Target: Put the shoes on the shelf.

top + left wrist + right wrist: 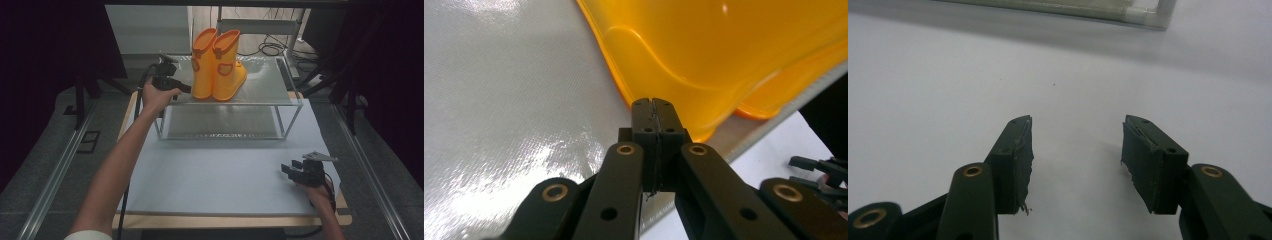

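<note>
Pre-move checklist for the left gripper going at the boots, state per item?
1. Boots upright, side by side on the shelf's top tier: ok.
2. Left gripper open for a grasp: not ok, jaws shut and empty.
3. Left gripper near the boots: ok, tips just short of the orange sole edge.
4. Contact with boot: cannot tell.
5. Right gripper out of the way: ok, open over the white table cover.
6. Lower tier free: ok.
</note>
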{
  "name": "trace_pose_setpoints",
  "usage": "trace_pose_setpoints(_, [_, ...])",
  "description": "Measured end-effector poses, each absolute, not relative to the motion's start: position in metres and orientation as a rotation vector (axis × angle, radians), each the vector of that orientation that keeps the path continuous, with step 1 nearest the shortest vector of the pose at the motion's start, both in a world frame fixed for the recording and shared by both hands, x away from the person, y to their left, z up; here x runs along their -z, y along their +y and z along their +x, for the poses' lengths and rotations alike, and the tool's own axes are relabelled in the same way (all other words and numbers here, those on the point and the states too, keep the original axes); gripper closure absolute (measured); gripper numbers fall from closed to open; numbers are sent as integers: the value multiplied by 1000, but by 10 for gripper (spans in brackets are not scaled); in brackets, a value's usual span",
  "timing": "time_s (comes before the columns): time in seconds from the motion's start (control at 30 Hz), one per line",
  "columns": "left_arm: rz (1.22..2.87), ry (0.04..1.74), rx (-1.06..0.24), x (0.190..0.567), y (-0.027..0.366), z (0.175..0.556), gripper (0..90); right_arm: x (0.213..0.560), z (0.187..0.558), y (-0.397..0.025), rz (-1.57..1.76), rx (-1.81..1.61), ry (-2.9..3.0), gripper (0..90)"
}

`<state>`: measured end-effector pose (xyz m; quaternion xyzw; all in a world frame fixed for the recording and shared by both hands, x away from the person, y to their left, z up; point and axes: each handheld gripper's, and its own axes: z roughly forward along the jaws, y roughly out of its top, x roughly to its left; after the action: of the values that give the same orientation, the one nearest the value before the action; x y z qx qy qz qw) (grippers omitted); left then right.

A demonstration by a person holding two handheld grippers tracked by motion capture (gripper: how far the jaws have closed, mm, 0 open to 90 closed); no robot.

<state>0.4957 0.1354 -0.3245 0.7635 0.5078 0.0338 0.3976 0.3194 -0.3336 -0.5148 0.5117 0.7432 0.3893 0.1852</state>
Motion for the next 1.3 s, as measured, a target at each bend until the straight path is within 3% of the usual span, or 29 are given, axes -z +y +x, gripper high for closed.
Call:
trace_pose_setpoints(0.3, [1866,1301,-3,329,136,499,900,516,320,-334,1440,-1089,2098,462])
trace_pose_setpoints(1.07, [1943,1174,-1,316,81,487,900,512,318,-332,1442,-1122,2090,463])
trace_pose_setpoints(1.3, [1936,1167,25,318,86,489,900,513,318,-333,1441,-1124,2091,463])
